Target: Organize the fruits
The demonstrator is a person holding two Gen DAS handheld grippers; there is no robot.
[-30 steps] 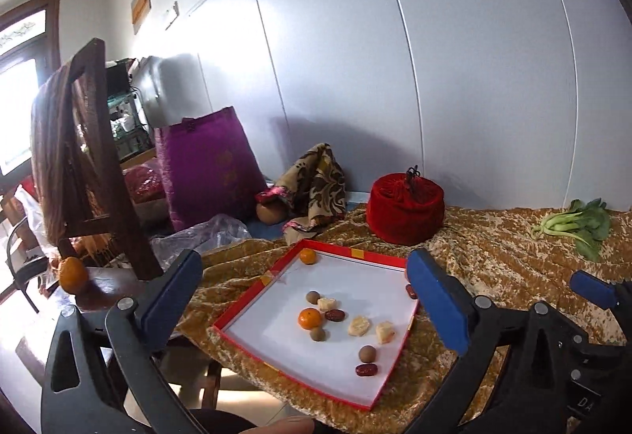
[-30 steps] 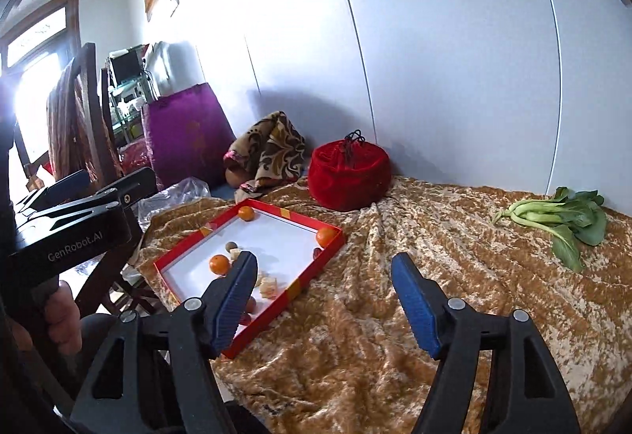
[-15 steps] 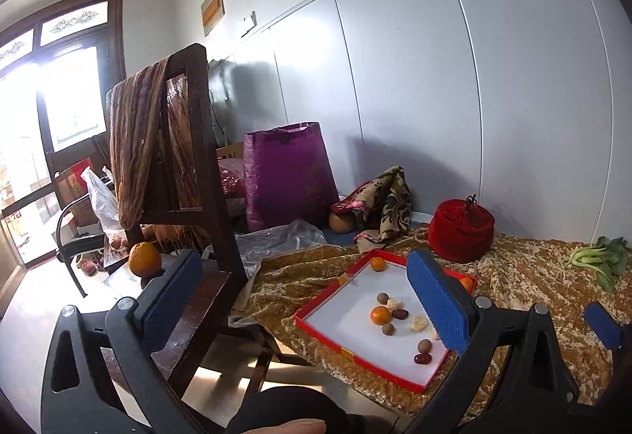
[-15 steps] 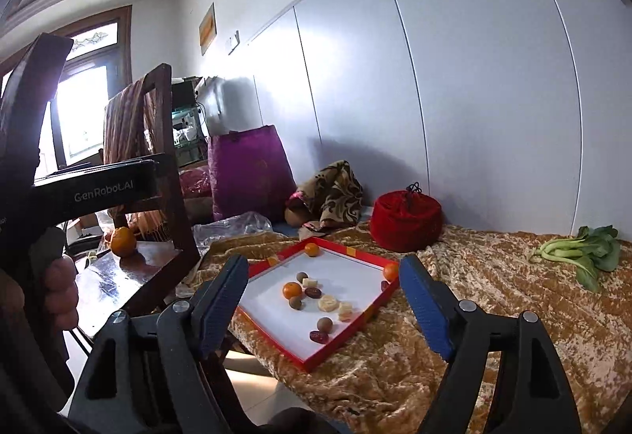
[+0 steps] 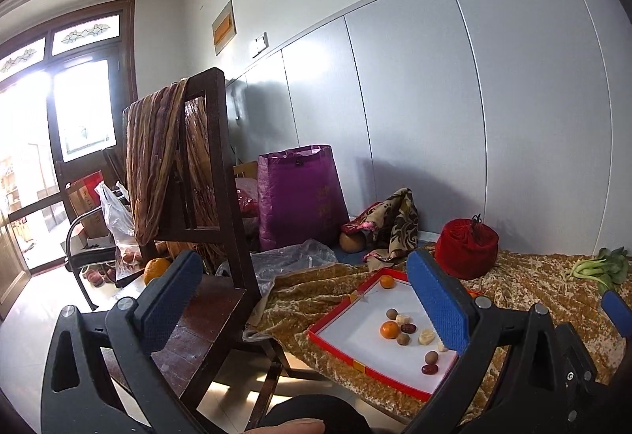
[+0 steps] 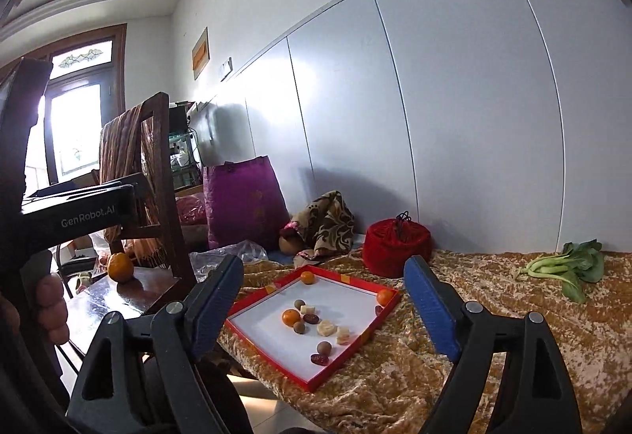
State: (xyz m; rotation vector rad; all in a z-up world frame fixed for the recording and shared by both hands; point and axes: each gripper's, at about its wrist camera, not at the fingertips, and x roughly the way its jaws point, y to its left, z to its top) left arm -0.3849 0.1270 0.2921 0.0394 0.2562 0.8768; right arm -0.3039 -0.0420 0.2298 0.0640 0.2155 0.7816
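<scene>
- The left gripper (image 5: pixel 304 299) is wide open and holds nothing.
- The right gripper (image 6: pixel 324 305) is wide open too, touching nothing.
- The red tray (image 6: pixel 276 287) with small fruits lies lower centre; one orange (image 6: pixel 120 267) sits on the chair (image 6: pixel 130 289), lower left.
</scene>
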